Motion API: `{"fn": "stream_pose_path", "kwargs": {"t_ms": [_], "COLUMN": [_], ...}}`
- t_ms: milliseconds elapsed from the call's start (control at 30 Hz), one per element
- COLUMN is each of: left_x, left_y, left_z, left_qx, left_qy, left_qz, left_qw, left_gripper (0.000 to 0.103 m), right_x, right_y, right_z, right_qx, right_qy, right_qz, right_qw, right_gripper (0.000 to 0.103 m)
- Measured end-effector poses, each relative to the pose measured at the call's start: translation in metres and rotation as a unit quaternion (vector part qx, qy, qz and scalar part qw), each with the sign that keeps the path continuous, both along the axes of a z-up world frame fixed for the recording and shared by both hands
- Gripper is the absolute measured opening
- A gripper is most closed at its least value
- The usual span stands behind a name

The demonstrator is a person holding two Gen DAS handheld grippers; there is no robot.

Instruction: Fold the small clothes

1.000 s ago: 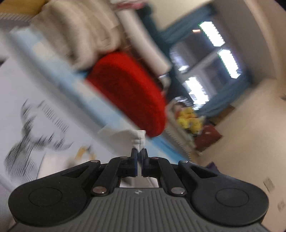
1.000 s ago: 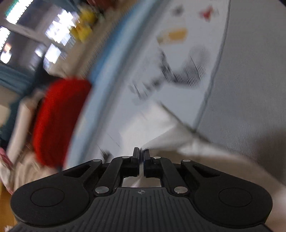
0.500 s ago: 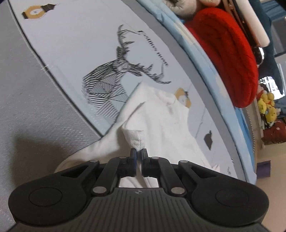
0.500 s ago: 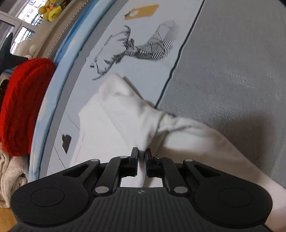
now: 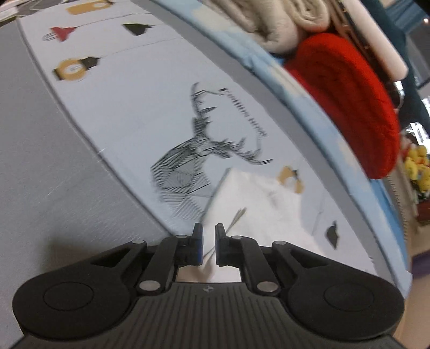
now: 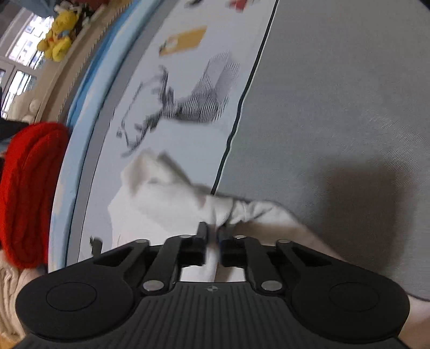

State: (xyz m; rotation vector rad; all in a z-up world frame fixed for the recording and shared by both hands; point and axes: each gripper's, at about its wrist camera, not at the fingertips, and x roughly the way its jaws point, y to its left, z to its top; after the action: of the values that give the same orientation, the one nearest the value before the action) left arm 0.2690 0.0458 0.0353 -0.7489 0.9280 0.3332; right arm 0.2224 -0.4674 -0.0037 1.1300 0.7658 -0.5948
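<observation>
Both tongs (image 5: pixel 208 240) (image 6: pixel 212 239) low over garment (image 6: pixel 172 198)

A white garment (image 5: pixel 258 204) lies on a pale blue sheet (image 5: pixel 150 88) printed with a black striped deer (image 5: pixel 199 158), beside a red knitted cushion (image 5: pixel 349 99) and grey bedding (image 6: pixel 344 94).

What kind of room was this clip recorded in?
Probably a bedroom or child's room at home: a printed bed cover with a deer drawing, a yellow plush toy by the window, and folded blankets beside a red knitted cushion.
</observation>
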Motion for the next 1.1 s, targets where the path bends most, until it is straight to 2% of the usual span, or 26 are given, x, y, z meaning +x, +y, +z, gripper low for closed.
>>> {"fn": "stream_pose_path", "kwargs": {"t_ms": [100,133,167,233,300,367,400,433,467,500,567,667,700,800,833,900,933,967,1033,1100], "left_x": [0.012,0.017,0.019,0.021,0.024,0.023,0.022,0.023,0.022,0.022,0.017,0.004,0.003,0.007,0.008,0.007,0.006,0.006,0.007,0.012], "left_y": [0.002,0.002,0.001,-0.002,-0.009,-0.015,-0.017,-0.018,-0.018,-0.018,-0.014,-0.011,-0.011,-0.007,-0.005,-0.007,-0.010,-0.012,-0.015,-0.015], "left_z": [-0.010,-0.016,-0.021,-0.030,-0.037,-0.040,-0.040,-0.041,-0.041,-0.040,-0.028,0.000,-0.001,-0.027,-0.029,-0.013,-0.002,0.006,0.010,-0.007], "left_qx": [-0.026,-0.037,-0.047,-0.065,-0.062,-0.049,-0.042,-0.039,-0.037,-0.034,-0.014,0.027,0.029,0.002,0.006,0.053,0.075,0.080,0.058,0.013], "left_qy": [0.009,0.020,0.030,0.046,0.065,0.075,0.078,0.080,0.079,0.075,0.053,0.014,0.022,0.087,0.094,0.069,0.043,0.019,-0.014,0.002], "left_qz": [-0.019,-0.031,-0.040,-0.048,-0.065,-0.075,-0.079,-0.082,-0.084,-0.086,-0.068,-0.040,-0.040,-0.035,-0.033,-0.027,-0.033,-0.038,-0.052,-0.073], "left_qw": [0.9994,0.9987,0.9976,0.9956,0.9938,0.9932,0.9929,0.9927,0.9927,0.9929,0.9962,0.9988,0.9985,0.9956,0.9950,0.9958,0.9957,0.9959,0.9968,0.9973], "left_gripper": [0.009,0.009,0.010,0.011,0.025,0.030,0.030,0.030,0.028,0.002,0.000,0.000,0.000,0.002,0.003,0.003,0.003,0.003,0.003,0.008], "right_x": [-0.004,-0.006,-0.008,-0.009,-0.007,-0.003,0.002,0.009,0.014,0.020,0.028,0.028,0.027,0.029,0.029,0.026,0.026,0.025,0.025,0.028], "right_y": [-0.009,-0.012,-0.014,-0.015,-0.012,-0.009,-0.008,-0.007,-0.006,-0.005,-0.004,-0.004,-0.005,-0.008,-0.008,-0.006,-0.006,-0.006,-0.007,-0.008], "right_z": [-0.005,-0.005,-0.005,0.001,0.013,0.021,0.023,0.023,0.023,0.020,0.014,0.003,0.001,-0.009,-0.010,-0.007,-0.006,-0.005,-0.005,-0.004], "right_qx": [-0.010,-0.023,-0.027,-0.029,-0.060,-0.074,-0.070,-0.058,-0.046,-0.034,-0.011,0.009,0.010,0.021,0.018,0.011,0.006,0.001,-0.006,-0.012], "right_qy": [0.047,0.067,0.069,0.056,0.029,-0.010,-0.032,-0.052,-0.063,-0.071,-0.074,-0.052,-0.043,-0.011,-0.005,0.002,0.004,0.007,0.012,0.009], "right_qz": [-0.028,-0.042,-0.045,-0.041,-0.032,-0.012,0.008,0.034,0.053,0.071,0.100,0.096,0.095,0.097,0.096,0.091,0.090,0.087,0.085,0.087], "right_qw": [0.998,0.997,0.996,0.997,0.997,0.997,0.997,0.996,0.996,0.994,0.992,0.994,0.994,0.995,0.995,0.996,0.996,0.996,0.996,0.996], "right_gripper": [0.007,0.011,0.011,0.011,0.011,0.011,0.013,0.020,0.025,0.027,0.032,0.032,0.032,0.031,0.029,0.023,0.020,0.016,0.010,0.011]}}
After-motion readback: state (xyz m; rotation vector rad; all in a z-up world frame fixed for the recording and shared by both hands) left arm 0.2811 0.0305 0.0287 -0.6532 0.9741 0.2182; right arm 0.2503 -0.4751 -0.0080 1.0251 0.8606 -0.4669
